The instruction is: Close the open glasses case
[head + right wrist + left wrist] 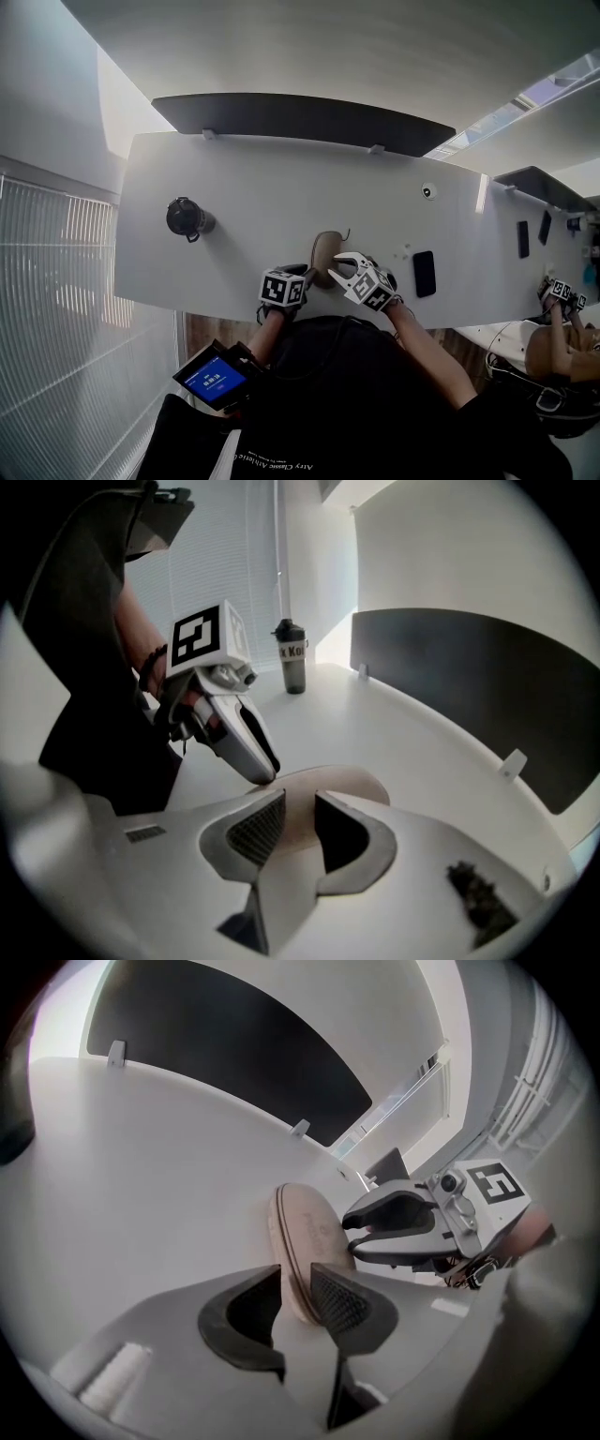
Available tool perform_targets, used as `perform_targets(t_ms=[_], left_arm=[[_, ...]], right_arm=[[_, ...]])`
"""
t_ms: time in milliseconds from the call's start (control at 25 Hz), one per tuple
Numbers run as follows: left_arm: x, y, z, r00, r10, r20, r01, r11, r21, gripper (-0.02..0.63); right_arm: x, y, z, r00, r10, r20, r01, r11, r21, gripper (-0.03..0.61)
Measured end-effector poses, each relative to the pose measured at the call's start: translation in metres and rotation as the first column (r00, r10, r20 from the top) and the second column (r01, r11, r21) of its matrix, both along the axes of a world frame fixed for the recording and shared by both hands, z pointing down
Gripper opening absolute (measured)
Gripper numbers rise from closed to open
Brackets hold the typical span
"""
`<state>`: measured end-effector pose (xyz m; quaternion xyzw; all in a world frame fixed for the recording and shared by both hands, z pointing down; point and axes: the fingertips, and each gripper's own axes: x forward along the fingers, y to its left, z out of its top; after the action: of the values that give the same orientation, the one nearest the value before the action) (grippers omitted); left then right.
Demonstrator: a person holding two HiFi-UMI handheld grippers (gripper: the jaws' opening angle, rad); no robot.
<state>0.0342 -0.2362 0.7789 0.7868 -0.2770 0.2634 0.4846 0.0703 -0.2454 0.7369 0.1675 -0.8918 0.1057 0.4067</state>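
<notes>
The glasses case (305,1232) looks like tan matt leather, smooth, with a paler seam along its edge. The table (141,1166) is white, smooth and faintly shiny. My left gripper (298,1283) is matt grey plastic; its pads (339,1302) are dark and finely cross-hatched. The bottle (293,667) looks dark and smooth.

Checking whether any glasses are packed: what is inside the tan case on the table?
Nothing inside shows. The tan case rests on the white table with its halves meeting along a seam, so any contents are covered; only its outer shell is visible.
</notes>
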Motion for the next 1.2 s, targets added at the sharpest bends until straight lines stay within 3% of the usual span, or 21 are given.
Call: perform_targets(t_ms=[160,480,640,760,960,1080,1200], left_arm=[[0.001,0.000,-0.001,1.000,-0.006,0.006,0.006,1.000,-0.006,0.106],[-0.001,0.000,0.002,1.000,-0.019,-0.014,0.019,1.000,-0.009,0.107],[0.000,0.000,0.000,1.000,-0.009,-0.010,0.010,1.000,0.009,0.112],[-0.001,0.000,-0.006,1.000,0.014,-0.017,-0.013,0.998,0.061,0.127],[-0.002,-0.010,-0.040,0.996,0.036,-0.077,-0.025,0.991,0.132,0.126],[0.004,-0.027,-0.087,0.987,0.058,-0.147,-0.016,0.962,0.272,0.105],[0.017,-0.042,-0.136,0.969,0.129,-0.210,-0.018,0.888,0.460,0.042]], right_arm=[[0.003,-0.001,-0.001,0.998,0.039,0.051,-0.038,0.999,-0.015,0.107],[0.002,-0.001,0.001,0.997,0.039,0.064,-0.037,0.999,-0.026,0.107],[0.005,-0.004,0.000,0.982,0.162,0.102,-0.153,0.984,-0.090,0.095],[0.015,-0.011,-0.018,0.945,0.277,0.172,-0.268,0.960,-0.077,0.046],[0.047,-0.017,-0.080,0.827,0.432,0.360,-0.451,0.892,-0.034,0.017],[0.068,-0.012,-0.113,0.772,0.476,0.420,-0.528,0.849,0.008,0.009],[0.082,-0.003,-0.123,0.758,0.496,0.425,-0.570,0.820,0.060,0.009]])
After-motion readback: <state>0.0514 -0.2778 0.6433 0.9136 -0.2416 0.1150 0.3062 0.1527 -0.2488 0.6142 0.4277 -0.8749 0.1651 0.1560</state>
